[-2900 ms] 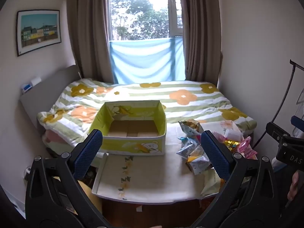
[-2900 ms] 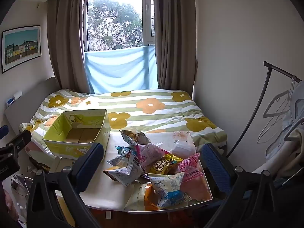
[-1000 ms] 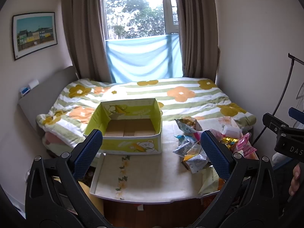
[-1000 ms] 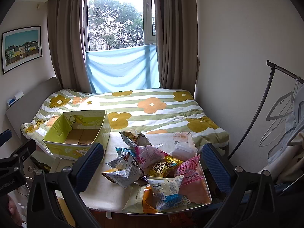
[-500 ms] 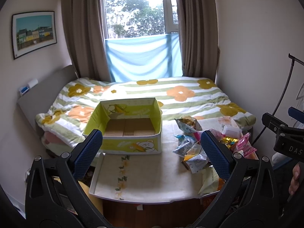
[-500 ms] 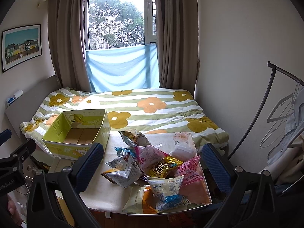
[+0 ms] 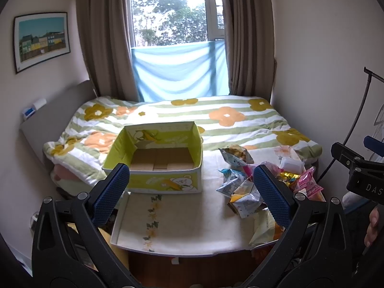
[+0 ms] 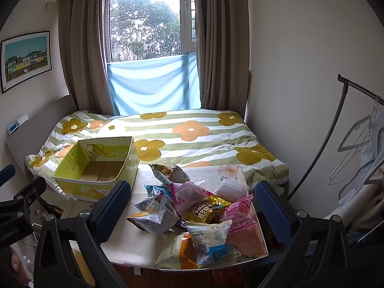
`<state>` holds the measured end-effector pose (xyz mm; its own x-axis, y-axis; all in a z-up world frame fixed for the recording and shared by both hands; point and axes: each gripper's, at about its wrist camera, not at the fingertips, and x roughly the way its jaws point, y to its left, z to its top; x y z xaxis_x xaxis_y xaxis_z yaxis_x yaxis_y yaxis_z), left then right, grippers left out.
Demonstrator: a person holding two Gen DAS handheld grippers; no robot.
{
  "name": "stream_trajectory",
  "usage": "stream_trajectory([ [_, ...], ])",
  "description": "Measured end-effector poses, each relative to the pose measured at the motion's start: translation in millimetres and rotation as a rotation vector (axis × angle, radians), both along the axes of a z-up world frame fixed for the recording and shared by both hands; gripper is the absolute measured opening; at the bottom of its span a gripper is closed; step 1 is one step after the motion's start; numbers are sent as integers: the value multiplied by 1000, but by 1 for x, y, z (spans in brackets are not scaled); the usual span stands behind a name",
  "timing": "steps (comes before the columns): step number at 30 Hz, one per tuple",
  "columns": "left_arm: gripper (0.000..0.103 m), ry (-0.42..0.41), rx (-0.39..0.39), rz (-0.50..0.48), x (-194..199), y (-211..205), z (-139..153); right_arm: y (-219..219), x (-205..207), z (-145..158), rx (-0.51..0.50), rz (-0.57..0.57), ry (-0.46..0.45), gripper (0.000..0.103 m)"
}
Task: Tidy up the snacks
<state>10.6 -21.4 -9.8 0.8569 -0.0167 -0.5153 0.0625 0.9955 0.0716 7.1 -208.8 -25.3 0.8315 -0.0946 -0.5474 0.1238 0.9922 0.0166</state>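
Right gripper (image 8: 189, 206) held released above snack packets (image 8: 192, 213), heaped at right of counter (image 8: 134, 244); left gripper (image 7: 189, 189) released too. Packets judged light, crinkly, slippery, crushable; crimped edge seam best pinched. Empty box (image 7: 158, 148) at left.

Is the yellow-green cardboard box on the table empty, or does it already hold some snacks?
Empty. The yellow-green cardboard box shows only its bare brown floor in both views; the snack packets all lie beside it on the white table.
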Motion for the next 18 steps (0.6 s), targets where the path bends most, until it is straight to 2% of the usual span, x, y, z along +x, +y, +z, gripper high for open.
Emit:
stream_trajectory([
  [12,102,8,1,0,3,-5,-2,-6,-4,-1,13,0,-9,103],
  [14,102,26,5,-10,6,-10,-4,-10,-4,-1,25,-5,-13,103],
  [18,102,90,-36,-79,16,-28,-16,-24,0,-8,60,-7,11,103],
])
